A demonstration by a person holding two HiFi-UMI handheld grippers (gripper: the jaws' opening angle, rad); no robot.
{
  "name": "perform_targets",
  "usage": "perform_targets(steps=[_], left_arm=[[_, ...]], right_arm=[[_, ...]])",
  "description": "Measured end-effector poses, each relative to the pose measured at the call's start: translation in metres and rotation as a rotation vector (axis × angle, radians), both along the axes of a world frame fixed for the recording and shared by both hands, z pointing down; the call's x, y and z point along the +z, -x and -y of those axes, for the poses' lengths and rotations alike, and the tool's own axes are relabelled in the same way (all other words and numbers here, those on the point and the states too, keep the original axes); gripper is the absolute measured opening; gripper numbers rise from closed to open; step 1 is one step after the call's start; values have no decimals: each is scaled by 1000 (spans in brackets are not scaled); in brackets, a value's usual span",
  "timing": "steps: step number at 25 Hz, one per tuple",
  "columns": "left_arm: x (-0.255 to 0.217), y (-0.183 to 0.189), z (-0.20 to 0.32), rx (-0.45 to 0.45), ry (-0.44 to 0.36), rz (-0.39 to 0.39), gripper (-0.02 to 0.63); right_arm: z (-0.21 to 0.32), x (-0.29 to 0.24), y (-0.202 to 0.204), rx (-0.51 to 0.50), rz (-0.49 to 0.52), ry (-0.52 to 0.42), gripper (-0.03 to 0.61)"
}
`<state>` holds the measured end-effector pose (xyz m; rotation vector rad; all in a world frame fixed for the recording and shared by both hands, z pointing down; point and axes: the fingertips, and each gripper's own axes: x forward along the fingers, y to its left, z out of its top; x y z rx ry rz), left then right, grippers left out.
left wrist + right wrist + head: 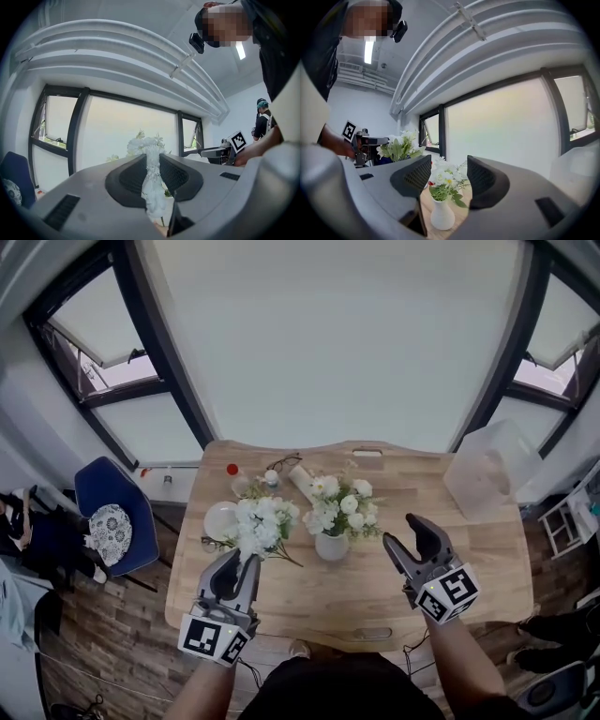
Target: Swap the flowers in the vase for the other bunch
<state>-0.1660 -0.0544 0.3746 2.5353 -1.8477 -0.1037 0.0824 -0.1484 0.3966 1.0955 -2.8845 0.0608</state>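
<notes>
A white vase (331,546) holding white flowers with green leaves (343,503) stands mid-table; the right gripper view shows the vase (442,215) and those flowers (445,181) straight ahead between the jaws. My left gripper (239,564) is shut on the stems of a second white bunch (263,522), held level, left of the vase. The left gripper view shows that bunch (151,176) pinched between the pads of the left gripper (152,161). My right gripper (405,532) hovers open to the right of the vase, nothing between its jaws (449,167).
On the wooden table (469,559) lie a white plate (220,520), a red-capped bottle (235,480), glasses (282,463) and a white roll (301,482). A translucent box (489,468) sits at the back right corner. A blue chair (112,512) stands left of the table.
</notes>
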Motion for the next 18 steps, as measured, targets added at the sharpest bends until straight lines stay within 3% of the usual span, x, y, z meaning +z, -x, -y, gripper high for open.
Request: perform_targets(steps=[6,12,18], left_arm=[[6,-8,2,23,13,18,81],[10,-11,3,33,22,25,81],[8,-8,1,30,22,29,81]], right_arm=[[-9,2,-29,68,79,42,177],[-15,13,-42,101,93,74,33],[-16,12,-40,99,80,72,26]])
